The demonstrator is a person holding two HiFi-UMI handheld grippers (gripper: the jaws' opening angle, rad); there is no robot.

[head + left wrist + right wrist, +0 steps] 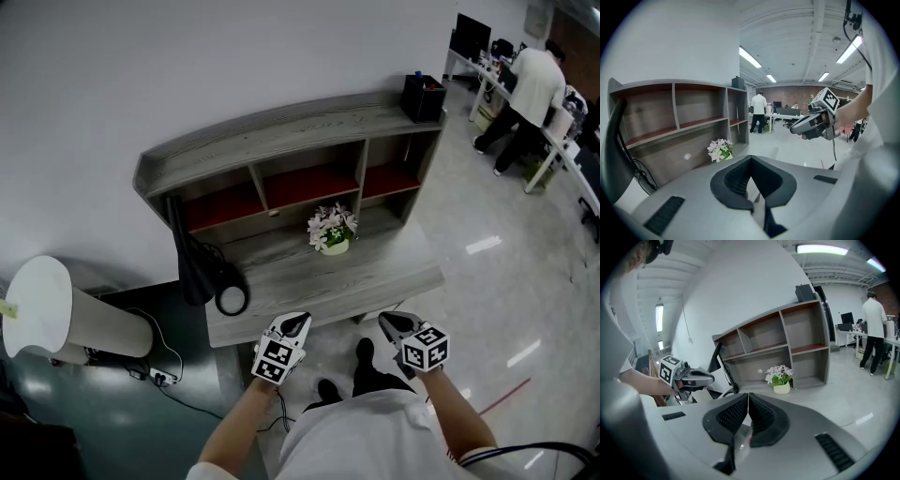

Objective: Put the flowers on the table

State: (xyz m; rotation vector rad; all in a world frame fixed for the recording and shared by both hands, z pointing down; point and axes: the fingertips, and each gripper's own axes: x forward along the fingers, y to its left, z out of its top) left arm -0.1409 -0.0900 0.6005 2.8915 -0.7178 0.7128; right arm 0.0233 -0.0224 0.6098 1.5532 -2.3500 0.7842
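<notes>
You're standing in an open-plan office. Past the right end of the grey wood-grain table with red-backed cubbyholes [319,281], a row of white desks [487,73] carries black monitors [472,36], and a person in a white shirt [536,82] stands there. Long ceiling strip lights [750,57] hang above the glossy grey floor [487,272] around that table.

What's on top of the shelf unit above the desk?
A black box stands at the right end of the shelf unit top. What the box holds can't be made out from here. Nothing else shows up there.
</notes>
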